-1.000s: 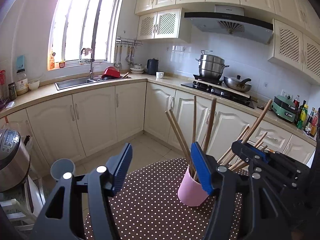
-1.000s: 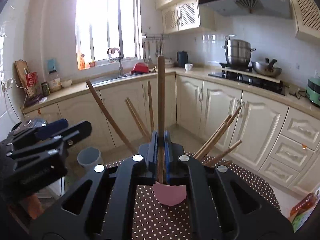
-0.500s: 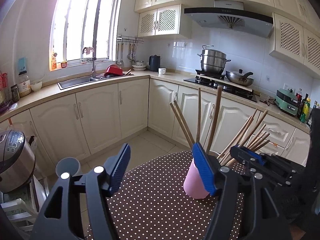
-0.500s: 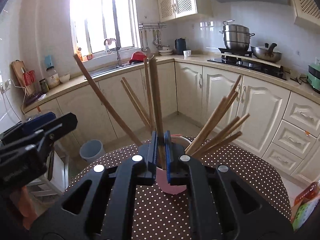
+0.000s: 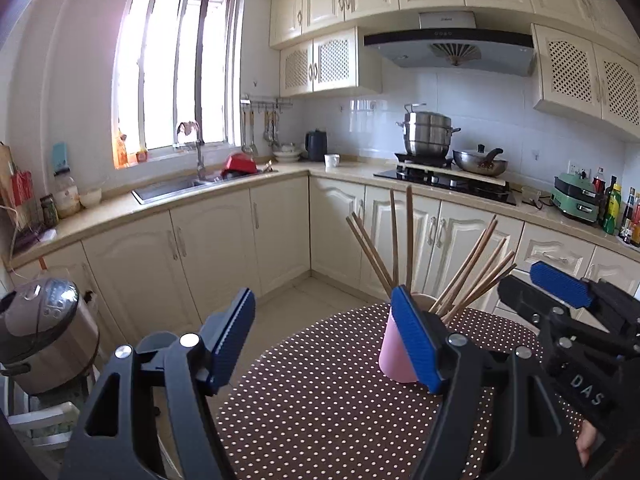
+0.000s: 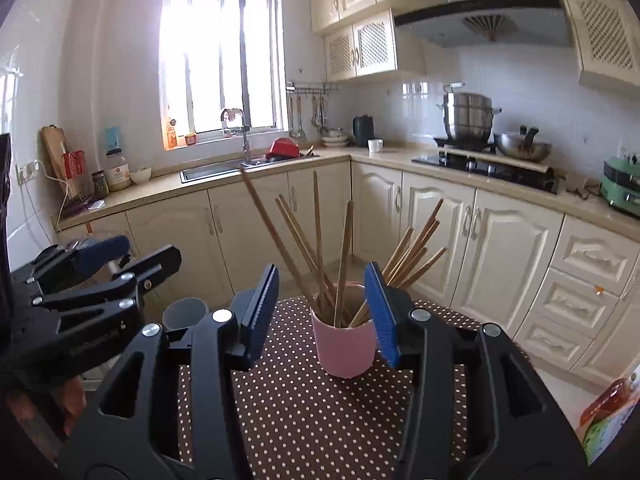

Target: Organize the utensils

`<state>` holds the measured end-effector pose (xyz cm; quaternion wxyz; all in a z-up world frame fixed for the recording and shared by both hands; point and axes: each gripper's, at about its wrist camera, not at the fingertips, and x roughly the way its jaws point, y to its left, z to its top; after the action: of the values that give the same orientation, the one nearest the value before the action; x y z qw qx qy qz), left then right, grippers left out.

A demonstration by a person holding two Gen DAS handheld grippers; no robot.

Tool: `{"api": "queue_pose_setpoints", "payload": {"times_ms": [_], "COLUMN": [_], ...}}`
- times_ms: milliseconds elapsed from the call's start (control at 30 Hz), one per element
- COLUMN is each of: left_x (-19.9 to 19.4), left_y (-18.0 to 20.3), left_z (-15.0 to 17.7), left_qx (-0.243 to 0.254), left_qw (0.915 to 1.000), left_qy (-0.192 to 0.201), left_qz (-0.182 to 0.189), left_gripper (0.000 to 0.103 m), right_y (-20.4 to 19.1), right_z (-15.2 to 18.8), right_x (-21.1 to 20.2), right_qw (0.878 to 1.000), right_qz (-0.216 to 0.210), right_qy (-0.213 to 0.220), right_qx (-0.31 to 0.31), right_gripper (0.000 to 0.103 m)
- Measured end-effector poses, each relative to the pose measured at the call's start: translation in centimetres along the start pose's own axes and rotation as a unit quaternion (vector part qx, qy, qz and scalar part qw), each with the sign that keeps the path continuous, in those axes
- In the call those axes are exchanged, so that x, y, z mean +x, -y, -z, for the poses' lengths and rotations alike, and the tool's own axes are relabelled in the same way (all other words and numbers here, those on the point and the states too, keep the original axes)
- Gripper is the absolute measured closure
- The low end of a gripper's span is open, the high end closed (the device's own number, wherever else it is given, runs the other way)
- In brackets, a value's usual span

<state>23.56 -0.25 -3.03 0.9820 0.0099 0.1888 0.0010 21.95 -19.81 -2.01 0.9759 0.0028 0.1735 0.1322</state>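
Chopstick (image 6: 343, 264) now free in pink cup (image 6: 346, 350), right gripper (image 6: 322, 314) fingers opening.

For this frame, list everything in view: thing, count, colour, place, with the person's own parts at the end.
Pink cylindrical cup: one, pink, upright on the table.
Wooden chopsticks: about a dozen, brown, standing fanned out in the cup.
Round polka-dot table: one, brown with white dots, foreground.
Steel stacked steamer pot: one, silver, on the hob.
Steel wok: one, silver, beside the steamer.
Dark electric kettle: one, counter corner.
White mug: one, beside the kettle.
Rice cooker: one, silver-brown, far left.
Grey bin: one, on the floor.
Left gripper: black, blue pads, jaws opening, nothing between them.
Right gripper: same, jaws opening, empty, before the cup.
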Motion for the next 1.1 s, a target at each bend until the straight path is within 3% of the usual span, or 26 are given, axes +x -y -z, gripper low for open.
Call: {"api": "queue_pose_setpoints", "payload": {"times_ms": [200, 367, 633, 1100], "left_x": [-5.4, -9.7, -14.9, -19.2], "left_y": [0.1, 0.0, -0.2, -0.6], "left_z": [0.7, 1.5, 2.8, 4.4], "left_qx": [0.009, 0.012, 0.016, 0.008], "left_qw": [0.9990, 0.9974, 0.9949, 0.9929], "left_qy": [0.045, 0.071, 0.099, 0.119], "left_qz": [-0.005, -0.007, -0.007, -0.006], "left_gripper": [0.033, 0.026, 0.023, 0.021], "right_y": [-1.4, -2.9, -5.1, -6.3], "right_z": [0.5, 1.1, 2.5, 4.5], "right_x": [-4.8, -8.8, -13.9, -17.5], "right_qw": [0.999, 0.997, 0.992, 0.988], "right_qz": [0.020, 0.026, 0.052, 0.064], "right_qy": [0.034, 0.060, 0.108, 0.134], "right_qx": [-0.020, -0.031, -0.046, -0.036], "right_gripper": [0.048, 0.038, 0.032, 0.018]}}
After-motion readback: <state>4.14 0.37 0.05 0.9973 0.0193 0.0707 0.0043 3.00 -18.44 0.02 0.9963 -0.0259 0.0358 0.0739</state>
